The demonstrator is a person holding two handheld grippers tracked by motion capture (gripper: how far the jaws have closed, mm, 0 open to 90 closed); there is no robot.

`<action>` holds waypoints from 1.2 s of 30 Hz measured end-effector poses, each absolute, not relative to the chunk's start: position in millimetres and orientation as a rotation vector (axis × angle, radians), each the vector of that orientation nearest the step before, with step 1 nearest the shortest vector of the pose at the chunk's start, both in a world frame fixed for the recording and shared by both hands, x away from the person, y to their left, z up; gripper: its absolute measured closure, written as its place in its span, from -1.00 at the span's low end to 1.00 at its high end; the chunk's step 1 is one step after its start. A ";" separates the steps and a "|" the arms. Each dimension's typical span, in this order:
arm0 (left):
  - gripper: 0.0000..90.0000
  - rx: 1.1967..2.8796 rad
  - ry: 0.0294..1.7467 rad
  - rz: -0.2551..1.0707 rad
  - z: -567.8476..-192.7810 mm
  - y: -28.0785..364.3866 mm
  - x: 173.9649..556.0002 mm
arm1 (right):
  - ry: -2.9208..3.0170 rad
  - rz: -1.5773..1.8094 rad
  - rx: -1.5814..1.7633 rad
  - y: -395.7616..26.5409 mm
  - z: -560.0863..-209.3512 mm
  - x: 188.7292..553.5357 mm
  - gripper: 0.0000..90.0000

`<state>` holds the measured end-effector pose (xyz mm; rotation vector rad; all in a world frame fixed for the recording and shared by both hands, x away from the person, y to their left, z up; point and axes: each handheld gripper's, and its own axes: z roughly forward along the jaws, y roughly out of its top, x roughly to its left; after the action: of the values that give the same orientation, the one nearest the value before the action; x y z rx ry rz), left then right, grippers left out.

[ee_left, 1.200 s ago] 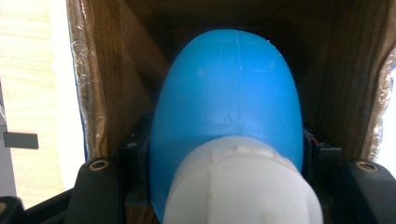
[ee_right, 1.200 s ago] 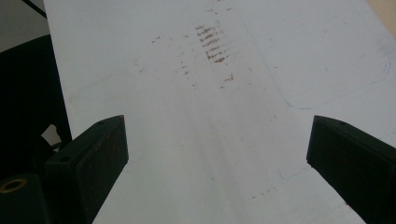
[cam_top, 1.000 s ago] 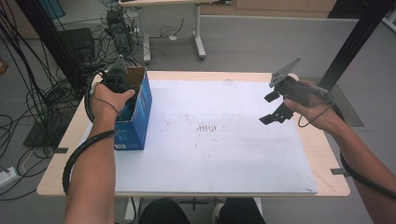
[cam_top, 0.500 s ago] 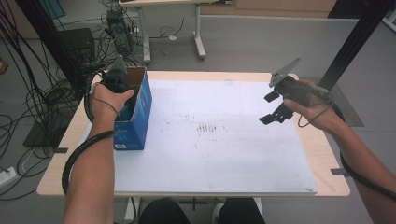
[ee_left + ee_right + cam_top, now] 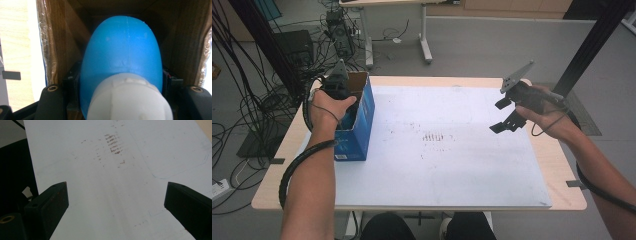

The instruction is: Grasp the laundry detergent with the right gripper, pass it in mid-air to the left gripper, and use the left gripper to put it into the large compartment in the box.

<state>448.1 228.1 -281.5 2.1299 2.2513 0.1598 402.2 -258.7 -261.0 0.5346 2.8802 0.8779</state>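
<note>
At the table's left edge, the left gripper (image 5: 337, 86) reaches down into a blue box (image 5: 360, 125), jaws pinching a blue bottle (image 5: 121, 52) inside. A bare white sheet (image 5: 442, 170) spans the middle. At right, the right gripper (image 5: 507, 114) hovers, jaws spread. Nothing has moved since a second ago.

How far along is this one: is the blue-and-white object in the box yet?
Done: the left gripper has the blue-and-white object clamped and down inside the open blue carton. In hand: that grip. Left: release and withdraw. The right gripper hangs open over the white mat, holding nothing.
</note>
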 end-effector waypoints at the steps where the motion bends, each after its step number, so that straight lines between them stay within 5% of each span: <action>1: -0.20 2.130 2.251 0.161 -281.5 228.0 448.1 | 2.879 0.879 0.529 -258.6 -260.9 402.5 -0.88; 36: -0.20 2.132 2.253 0.171 -281.8 227.2 447.6 | 2.882 0.876 0.535 -261.5 -262.7 401.9 -0.88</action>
<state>447.6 227.2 -281.8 2.1317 2.2532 0.1705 401.9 -261.5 -262.7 0.5352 2.8817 0.8757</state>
